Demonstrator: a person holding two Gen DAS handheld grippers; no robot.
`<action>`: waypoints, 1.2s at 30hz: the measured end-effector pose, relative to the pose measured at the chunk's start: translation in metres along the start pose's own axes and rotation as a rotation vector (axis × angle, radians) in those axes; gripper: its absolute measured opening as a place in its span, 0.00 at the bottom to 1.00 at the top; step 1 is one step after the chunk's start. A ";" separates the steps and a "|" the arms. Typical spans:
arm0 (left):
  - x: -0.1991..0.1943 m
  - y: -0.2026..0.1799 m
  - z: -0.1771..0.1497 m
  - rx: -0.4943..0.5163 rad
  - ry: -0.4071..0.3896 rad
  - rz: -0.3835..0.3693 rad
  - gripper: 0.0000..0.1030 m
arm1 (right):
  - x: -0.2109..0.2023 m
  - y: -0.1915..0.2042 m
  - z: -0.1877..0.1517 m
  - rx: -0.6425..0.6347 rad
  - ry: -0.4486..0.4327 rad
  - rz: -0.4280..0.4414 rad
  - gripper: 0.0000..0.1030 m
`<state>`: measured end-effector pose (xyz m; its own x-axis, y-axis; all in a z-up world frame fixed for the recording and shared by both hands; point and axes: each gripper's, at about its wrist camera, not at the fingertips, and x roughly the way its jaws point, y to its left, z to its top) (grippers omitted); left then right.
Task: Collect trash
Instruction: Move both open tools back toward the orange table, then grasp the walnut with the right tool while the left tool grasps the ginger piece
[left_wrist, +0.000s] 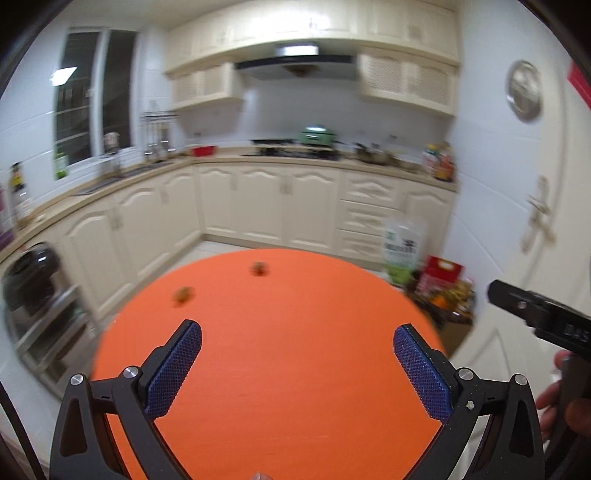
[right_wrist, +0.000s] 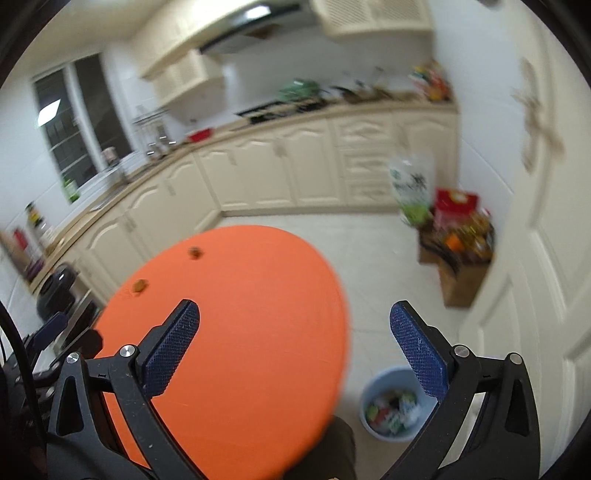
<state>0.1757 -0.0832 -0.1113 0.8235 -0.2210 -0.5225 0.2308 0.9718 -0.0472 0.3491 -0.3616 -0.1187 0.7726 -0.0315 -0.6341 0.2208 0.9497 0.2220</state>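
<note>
Right wrist alone shows blue bin (right_wrist: 397, 404) holding trash (right_wrist: 391, 410)

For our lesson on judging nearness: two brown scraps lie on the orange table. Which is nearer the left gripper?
The left-hand scrap, nearer the table's left edge; the other scrap lies further back.

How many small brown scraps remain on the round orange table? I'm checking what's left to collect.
2: one small brown scrap near the round orange table's far edge, another nearer, leftward. Blur could hide more.
</note>
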 end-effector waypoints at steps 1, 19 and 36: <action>-0.007 0.014 -0.003 -0.016 -0.007 0.025 0.99 | 0.000 0.014 0.001 -0.018 -0.006 0.012 1.00; 0.037 0.103 0.013 -0.185 0.039 0.226 0.99 | 0.122 0.162 0.008 -0.247 0.099 0.138 1.00; 0.348 0.105 0.127 -0.104 0.252 0.207 0.99 | 0.317 0.147 0.030 -0.234 0.298 0.093 0.99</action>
<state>0.5519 -0.0688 -0.1904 0.6904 -0.0031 -0.7234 0.0072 1.0000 0.0025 0.6445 -0.2410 -0.2647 0.5684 0.1175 -0.8144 -0.0103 0.9907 0.1358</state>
